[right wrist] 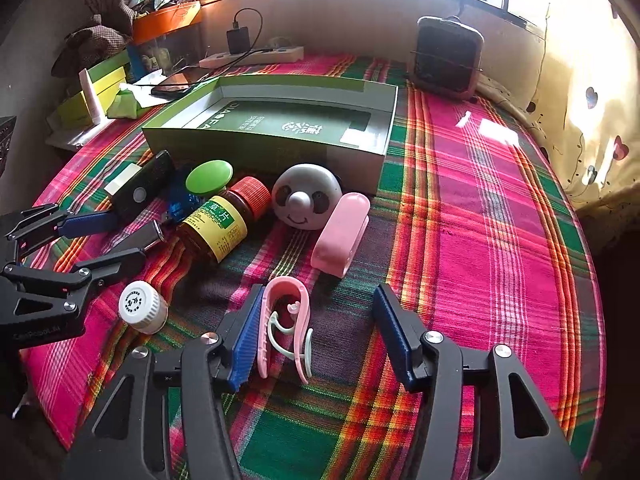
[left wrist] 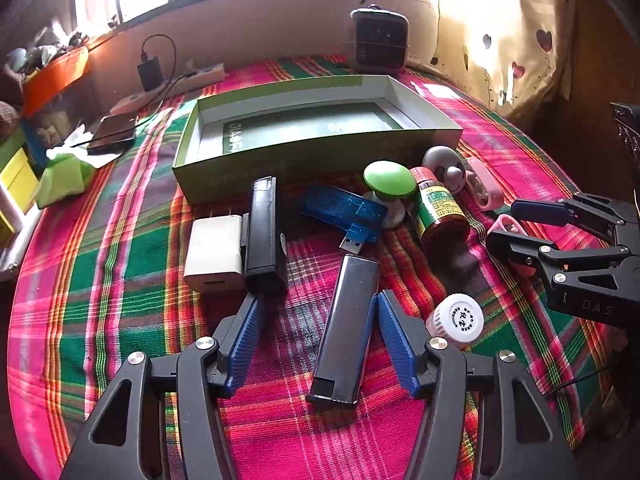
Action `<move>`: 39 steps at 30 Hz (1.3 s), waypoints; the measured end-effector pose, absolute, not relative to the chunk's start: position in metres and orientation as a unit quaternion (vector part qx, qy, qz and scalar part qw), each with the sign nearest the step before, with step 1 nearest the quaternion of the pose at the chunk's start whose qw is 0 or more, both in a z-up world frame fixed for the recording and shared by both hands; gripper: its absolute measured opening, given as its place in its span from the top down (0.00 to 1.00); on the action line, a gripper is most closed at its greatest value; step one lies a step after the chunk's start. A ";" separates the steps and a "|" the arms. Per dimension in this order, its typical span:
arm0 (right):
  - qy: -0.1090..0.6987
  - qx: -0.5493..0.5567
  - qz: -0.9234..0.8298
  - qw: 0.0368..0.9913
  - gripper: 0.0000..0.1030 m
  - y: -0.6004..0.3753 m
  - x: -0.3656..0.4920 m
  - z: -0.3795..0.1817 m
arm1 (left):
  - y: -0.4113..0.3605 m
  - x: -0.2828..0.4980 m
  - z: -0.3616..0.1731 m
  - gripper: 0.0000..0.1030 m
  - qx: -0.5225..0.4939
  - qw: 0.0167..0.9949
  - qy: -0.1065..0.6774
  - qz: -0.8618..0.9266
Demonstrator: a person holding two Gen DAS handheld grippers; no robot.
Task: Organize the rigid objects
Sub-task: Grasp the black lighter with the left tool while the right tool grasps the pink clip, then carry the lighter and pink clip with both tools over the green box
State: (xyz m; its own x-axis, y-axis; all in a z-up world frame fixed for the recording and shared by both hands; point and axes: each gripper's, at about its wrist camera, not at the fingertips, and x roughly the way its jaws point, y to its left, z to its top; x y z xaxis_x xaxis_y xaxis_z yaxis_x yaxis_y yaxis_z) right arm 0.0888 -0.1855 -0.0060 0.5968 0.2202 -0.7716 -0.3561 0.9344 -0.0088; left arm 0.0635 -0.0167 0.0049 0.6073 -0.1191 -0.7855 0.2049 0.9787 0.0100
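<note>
A green open box (left wrist: 320,160) (right wrist: 256,140) lies on the plaid cloth. In front of it lie two black lighters (left wrist: 345,328) (left wrist: 263,232), a white charger (left wrist: 216,252), a blue USB stick (left wrist: 344,210), a green-topped knob (left wrist: 390,180) (right wrist: 209,176), a brown pill bottle (left wrist: 442,216) (right wrist: 224,220), a panda toy (left wrist: 444,168) (right wrist: 306,196), a pink case (right wrist: 340,236), a pink clip (right wrist: 286,328) and a small white bottle (left wrist: 456,316) (right wrist: 142,306). My left gripper (left wrist: 316,340) (right wrist: 116,236) is open around one lighter. My right gripper (right wrist: 316,336) (left wrist: 506,224) is open around the pink clip.
A small fan heater (right wrist: 446,56) stands at the back by the window. A power strip (right wrist: 252,56), phone (right wrist: 180,80), tissue packs and boxes crowd the back left. A curtain (right wrist: 592,100) hangs on the right. Bare cloth (right wrist: 500,220) lies to the right.
</note>
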 end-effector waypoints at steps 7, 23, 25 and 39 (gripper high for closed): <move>0.417 -0.078 0.151 0.893 0.53 -0.187 0.084 -0.006 | -0.016 0.061 0.005 0.50 0.044 0.897 0.433 -0.080; 0.411 -0.050 0.134 0.900 0.76 -0.194 0.072 -0.006 | -0.009 0.057 0.007 0.78 0.027 0.899 0.432 -0.063; 0.410 -0.047 0.134 0.901 0.76 -0.194 0.071 -0.006 | -0.009 0.057 0.007 0.78 0.026 0.899 0.432 -0.063; 0.407 -0.034 0.130 0.904 0.77 -0.196 0.068 -0.003 | -0.006 0.056 0.016 0.79 0.016 0.903 0.424 -0.066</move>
State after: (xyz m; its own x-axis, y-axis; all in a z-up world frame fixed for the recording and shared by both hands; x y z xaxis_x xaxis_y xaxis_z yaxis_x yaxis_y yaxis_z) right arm 0.0683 -0.1964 -0.0028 0.6353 0.2065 -0.7441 -0.2624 0.9640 0.0435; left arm 0.0558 -0.0060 0.0159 0.6311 -0.1062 -0.7684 0.1338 0.9906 -0.0270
